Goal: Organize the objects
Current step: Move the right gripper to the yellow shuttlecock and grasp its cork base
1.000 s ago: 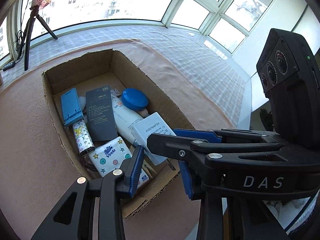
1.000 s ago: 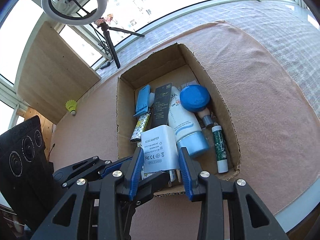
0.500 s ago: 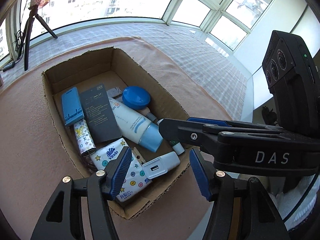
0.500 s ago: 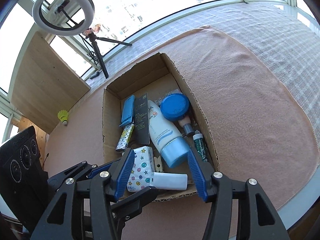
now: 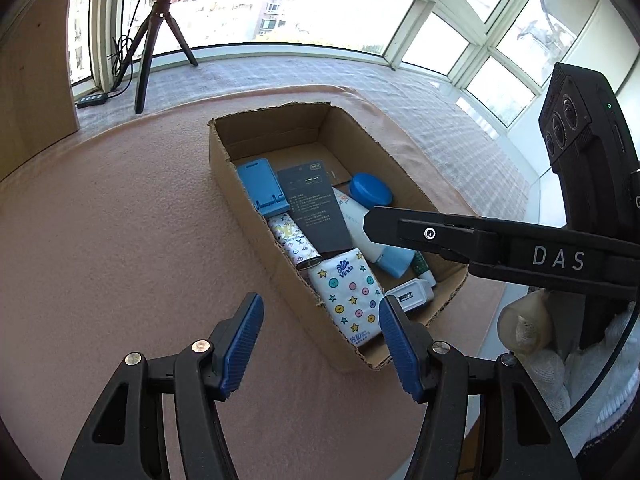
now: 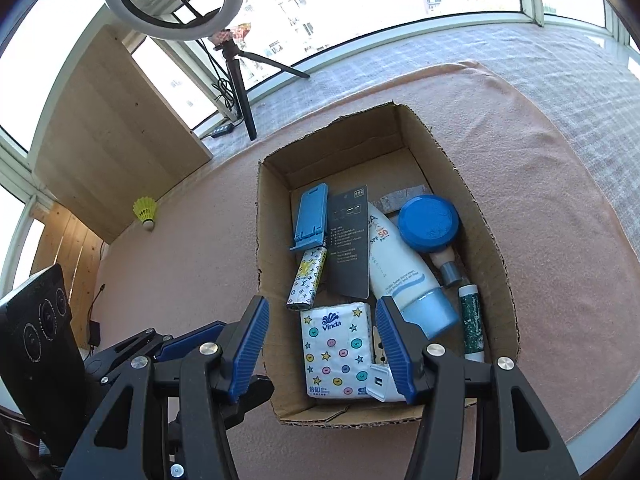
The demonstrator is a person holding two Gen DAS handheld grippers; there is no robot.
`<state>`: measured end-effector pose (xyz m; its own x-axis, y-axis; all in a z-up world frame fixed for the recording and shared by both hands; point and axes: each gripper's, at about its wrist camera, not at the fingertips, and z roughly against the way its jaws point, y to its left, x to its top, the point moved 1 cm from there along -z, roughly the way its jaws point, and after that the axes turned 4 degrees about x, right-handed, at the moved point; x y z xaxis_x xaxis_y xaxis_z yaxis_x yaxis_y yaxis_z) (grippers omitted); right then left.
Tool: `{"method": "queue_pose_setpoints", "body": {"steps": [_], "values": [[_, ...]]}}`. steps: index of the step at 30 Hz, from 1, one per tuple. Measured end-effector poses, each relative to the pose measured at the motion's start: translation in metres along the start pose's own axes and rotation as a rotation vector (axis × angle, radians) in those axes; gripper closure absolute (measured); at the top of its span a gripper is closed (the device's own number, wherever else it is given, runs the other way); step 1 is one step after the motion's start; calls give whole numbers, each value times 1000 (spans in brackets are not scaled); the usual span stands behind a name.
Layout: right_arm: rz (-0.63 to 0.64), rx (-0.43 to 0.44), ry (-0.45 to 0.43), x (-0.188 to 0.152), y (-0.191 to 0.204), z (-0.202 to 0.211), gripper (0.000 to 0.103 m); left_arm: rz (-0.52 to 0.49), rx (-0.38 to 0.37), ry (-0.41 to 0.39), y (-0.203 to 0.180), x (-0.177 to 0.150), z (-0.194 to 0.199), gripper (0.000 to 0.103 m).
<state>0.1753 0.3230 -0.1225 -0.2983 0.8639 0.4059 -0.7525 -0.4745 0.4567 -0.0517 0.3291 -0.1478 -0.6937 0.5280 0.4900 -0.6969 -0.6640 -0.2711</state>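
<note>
An open cardboard box [image 5: 236, 196] [image 6: 500, 264] sits on the pink cloth. It holds a blue phone stand [image 6: 310, 216], a dark card [image 6: 348, 240], a white sunscreen tube [image 6: 400, 264], a blue round lid [image 6: 429, 222], a patterned case [image 6: 306, 276], a Vinda tissue pack [image 6: 336, 348] [image 5: 350, 292], a green stick [image 6: 472, 320] and a white adapter [image 5: 410, 292] [image 6: 380, 384] lying at the box's near end. My left gripper [image 5: 320, 336] is open and empty before the box. My right gripper [image 6: 320, 344] is open and empty above the box's near end.
A ring light on a tripod [image 6: 236, 64] stands at the window sill. A yellow shuttlecock [image 6: 145, 212] lies by a wooden panel [image 6: 104, 132]. The table edge runs close on the right [image 6: 600, 432]. The right gripper's arm [image 5: 500, 244] crosses the left wrist view.
The right gripper opened and let the white adapter drop into the box's near end. Both grippers then drew back from the box, and the left one swung left.
</note>
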Motion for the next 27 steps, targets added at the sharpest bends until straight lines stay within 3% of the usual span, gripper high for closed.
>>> {"method": "queue_pose_setpoints", "body": {"steps": [6,16,22,27], "values": [[99,36,32,9,53,-25,51,140,97,-32,79,-33,41,39],[303,99,95,17,173,-90,51,370,258,-86,209,-84,106,39],[342,174,136,33,230,-138,51,477,306,-153,290,-77,131,39],[341,212,163,53,267,-184,51,507,306,-199,349,-51,129,39]]}}
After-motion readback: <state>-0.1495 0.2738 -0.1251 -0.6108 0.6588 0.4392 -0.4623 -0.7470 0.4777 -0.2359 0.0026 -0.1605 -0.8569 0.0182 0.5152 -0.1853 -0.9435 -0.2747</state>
